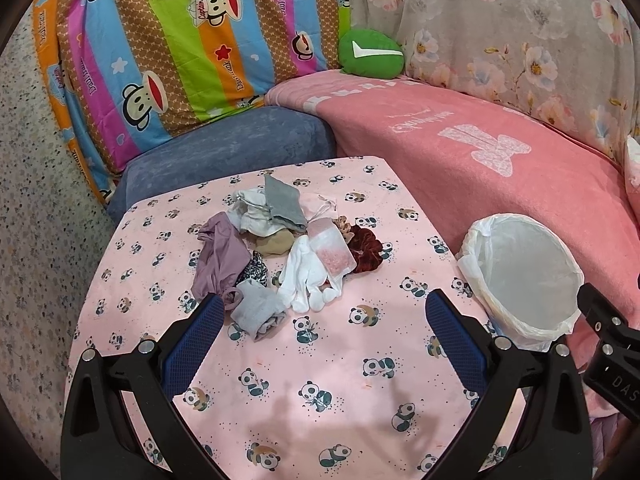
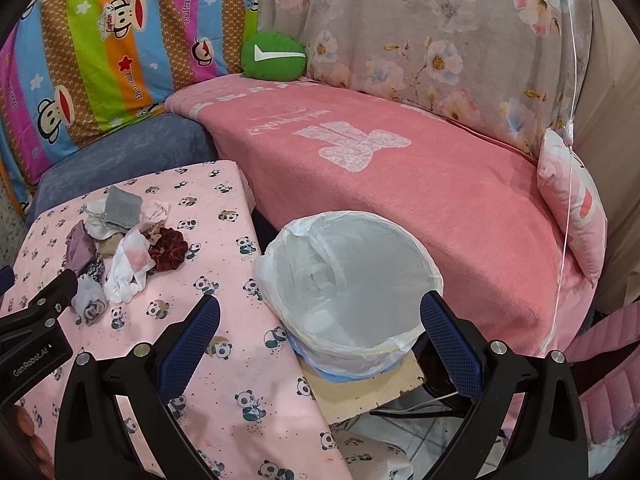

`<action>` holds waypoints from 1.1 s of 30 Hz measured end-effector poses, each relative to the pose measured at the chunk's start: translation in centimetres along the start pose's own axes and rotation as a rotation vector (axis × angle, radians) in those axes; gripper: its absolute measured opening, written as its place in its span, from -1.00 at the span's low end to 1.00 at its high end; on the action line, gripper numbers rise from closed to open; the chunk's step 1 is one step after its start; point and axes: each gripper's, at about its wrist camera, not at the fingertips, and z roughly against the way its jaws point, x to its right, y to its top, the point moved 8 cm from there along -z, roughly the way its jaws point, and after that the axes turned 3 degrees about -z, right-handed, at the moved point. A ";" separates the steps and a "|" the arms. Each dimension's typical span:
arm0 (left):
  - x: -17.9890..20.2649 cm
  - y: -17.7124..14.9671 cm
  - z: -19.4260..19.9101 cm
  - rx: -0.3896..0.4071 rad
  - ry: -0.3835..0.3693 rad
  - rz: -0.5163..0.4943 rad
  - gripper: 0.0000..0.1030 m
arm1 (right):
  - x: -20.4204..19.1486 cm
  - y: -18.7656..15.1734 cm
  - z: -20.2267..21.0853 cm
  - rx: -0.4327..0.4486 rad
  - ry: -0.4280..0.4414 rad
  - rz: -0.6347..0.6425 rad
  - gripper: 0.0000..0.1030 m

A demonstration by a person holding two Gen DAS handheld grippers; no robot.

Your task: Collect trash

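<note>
I hold both tools with jaws spread wide and empty: my left gripper (image 1: 324,320) hovers above the pink panda-print tablecloth (image 1: 320,400), my right gripper (image 2: 320,320) hangs over the white plastic-lined round waste bin (image 2: 348,280). The trash, a loose heap of small fabric and plastic pieces (image 1: 280,248), lies on the cloth at twelve o'clock from my left tool, well apart from the bin, which stands off the table edge at three o'clock in the left view. Risks, as I judge them: the pieces overlap, so closing on the crumpled grey cloth scrap (image 1: 256,314) nearest me may drag the mauve fabric strip (image 1: 220,260) along and shed it in transit. The clear plastic pouch of pink granules (image 1: 332,252) looks slippery. The thin liner may fold inward, and the bin sits on a board (image 2: 360,392) that may tip if knocked.
</note>
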 end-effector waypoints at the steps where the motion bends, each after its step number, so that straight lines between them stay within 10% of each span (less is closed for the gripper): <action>1: -0.2 -0.1 -0.2 -0.002 -0.006 0.001 0.86 | -0.1 -0.1 -0.1 0.001 0.003 -0.002 0.90; 33: -16.2 -1.7 -10.3 -0.104 0.065 0.160 0.87 | -18.1 0.1 -8.2 -0.089 0.234 0.090 0.90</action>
